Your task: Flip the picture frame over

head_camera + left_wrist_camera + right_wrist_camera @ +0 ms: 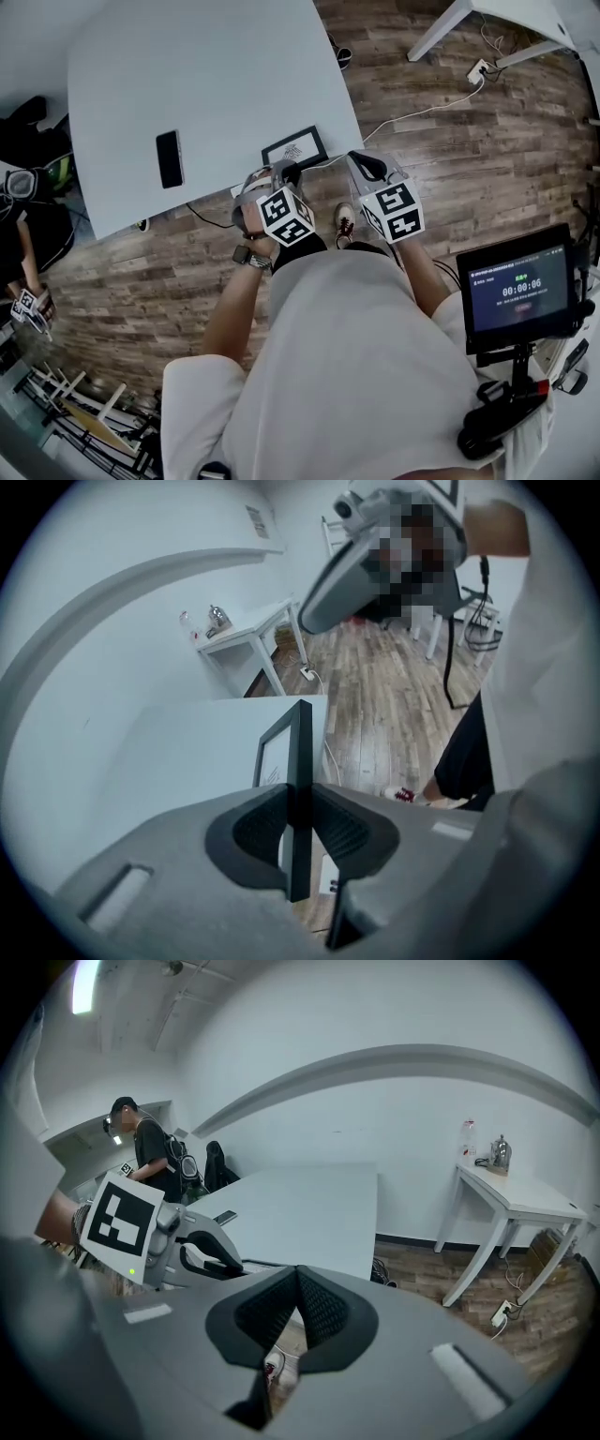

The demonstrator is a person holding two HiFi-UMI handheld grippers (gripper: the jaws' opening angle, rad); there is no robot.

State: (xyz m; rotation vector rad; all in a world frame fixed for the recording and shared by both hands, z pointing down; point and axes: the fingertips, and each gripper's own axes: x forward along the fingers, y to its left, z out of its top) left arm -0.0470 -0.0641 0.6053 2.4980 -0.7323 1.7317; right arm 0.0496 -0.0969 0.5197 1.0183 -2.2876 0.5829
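Note:
A black picture frame with a white print lies at the front edge of the white table. My left gripper is shut on its near edge. In the left gripper view the frame runs edge-on between the jaws, both pads pressed against it, its far end raised over the tabletop. My right gripper hovers just right of the frame, off the table's corner. Its jaws meet at the tip with nothing between them. The left gripper and its marker cube show in the right gripper view.
A black phone lies on the table left of the frame. A white cable crosses the wooden floor to a socket strip. A monitor on a stand is at my right. A person stands beyond the table; a white side table is at right.

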